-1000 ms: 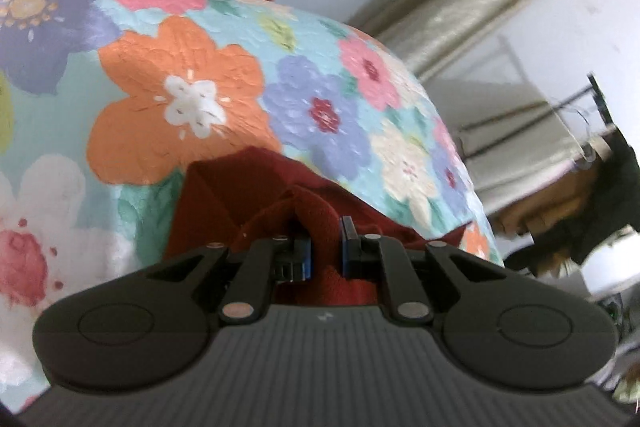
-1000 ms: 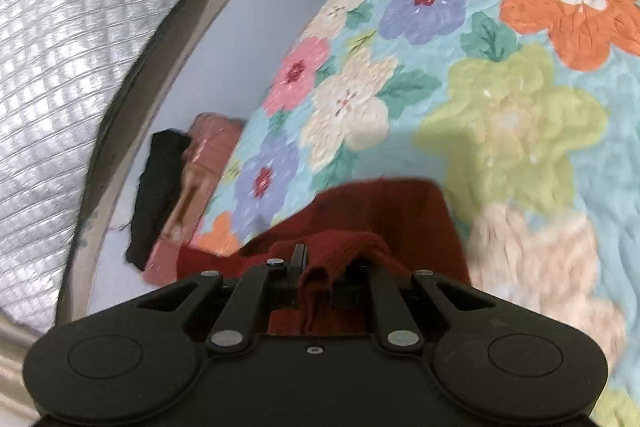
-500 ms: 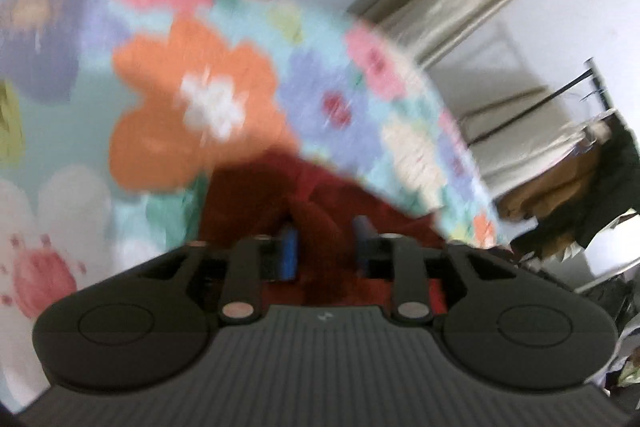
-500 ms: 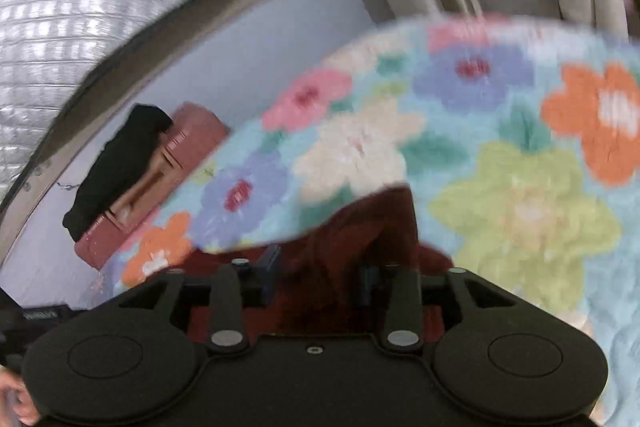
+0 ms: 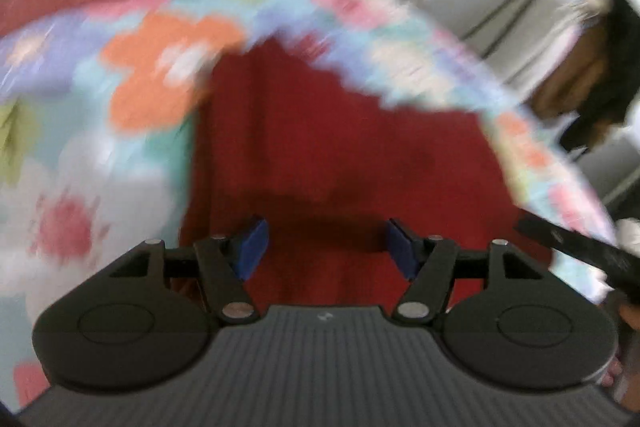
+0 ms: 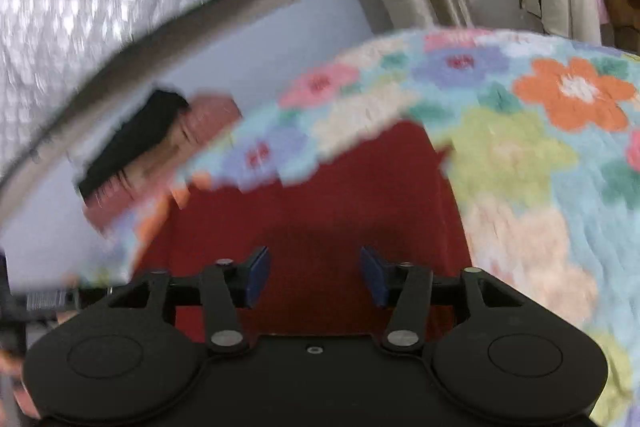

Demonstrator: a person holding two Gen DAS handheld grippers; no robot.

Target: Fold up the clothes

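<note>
Lying flat on floral quilt [image 5: 160, 75], red garment [image 5: 340, 147] is spreading out ahead of both tools. Left gripper [image 5: 324, 249] is hovering over garment's near edge, jaws wide apart, blue pads [image 5: 250, 247] gripping nothing, cloth showing between them. Right gripper [image 6: 314, 277] is hanging above same red garment [image 6: 340, 195], jaws likewise apart and empty. Floral quilt [image 6: 520, 155] is surrounding garment on both sides. Both views are blurring heavily.

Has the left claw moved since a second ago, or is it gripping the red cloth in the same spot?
Yes. The left claw has let go, its jaws now wide apart, and pulled back: the red cloth lies spread on the flowered blanket ahead of it.
</note>
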